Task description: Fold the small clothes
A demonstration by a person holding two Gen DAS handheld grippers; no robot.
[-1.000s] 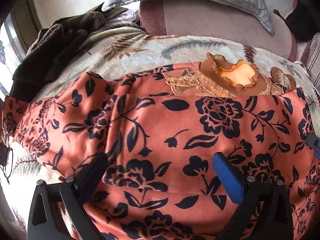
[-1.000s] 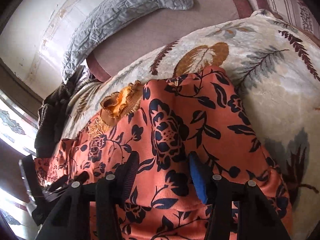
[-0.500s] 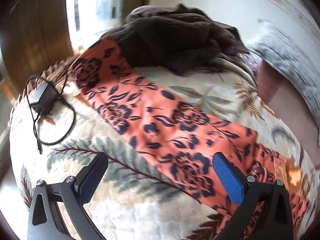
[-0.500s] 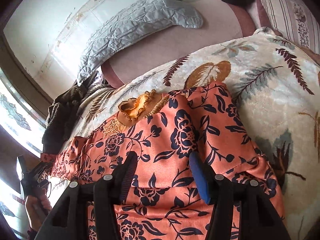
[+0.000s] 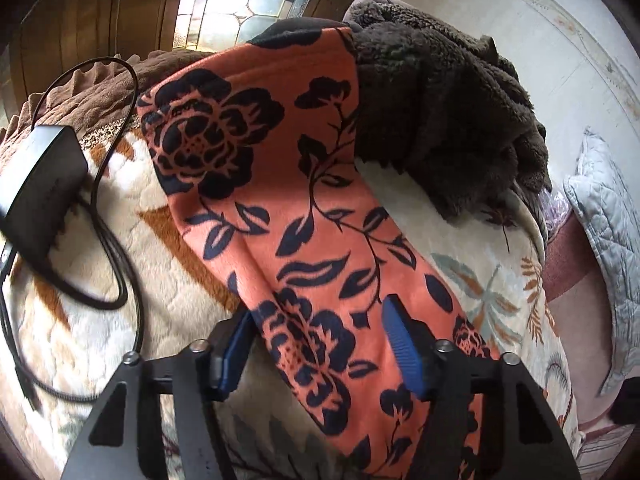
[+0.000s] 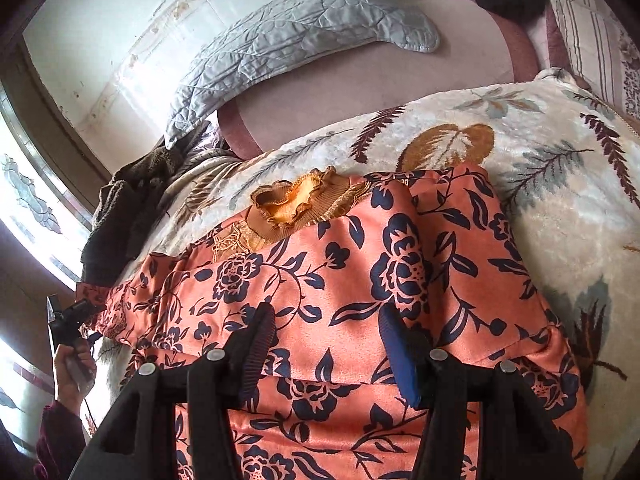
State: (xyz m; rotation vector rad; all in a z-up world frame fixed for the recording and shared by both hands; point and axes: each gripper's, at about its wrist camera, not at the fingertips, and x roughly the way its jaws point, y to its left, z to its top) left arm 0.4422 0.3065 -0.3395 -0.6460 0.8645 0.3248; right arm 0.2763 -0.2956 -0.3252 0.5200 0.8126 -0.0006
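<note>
The left gripper (image 5: 316,344) had its blue-padded fingers (image 5: 398,346) spread, straddling a sleeve of the orange fleece garment with a dark navy flower print (image 5: 280,184) — whether the pads touched the cloth could not be told. That sleeve ran away from the fingers across the cream plush blanket with leaf patterns (image 5: 168,248) on the bed, its far end lying against a dark brown fuzzy throw (image 5: 444,112). A black power adapter with its cable (image 5: 38,184) lay left of the sleeve.

The right gripper (image 6: 328,340) hovered over the garment's body (image 6: 352,272), fingers (image 6: 394,344) apart and holding nothing. Beyond them sat the garment's ruffled tan-and-yellow collar (image 6: 296,200), then the blanket (image 6: 560,208), then a grey quilted pillow (image 6: 304,36) by the wall.
</note>
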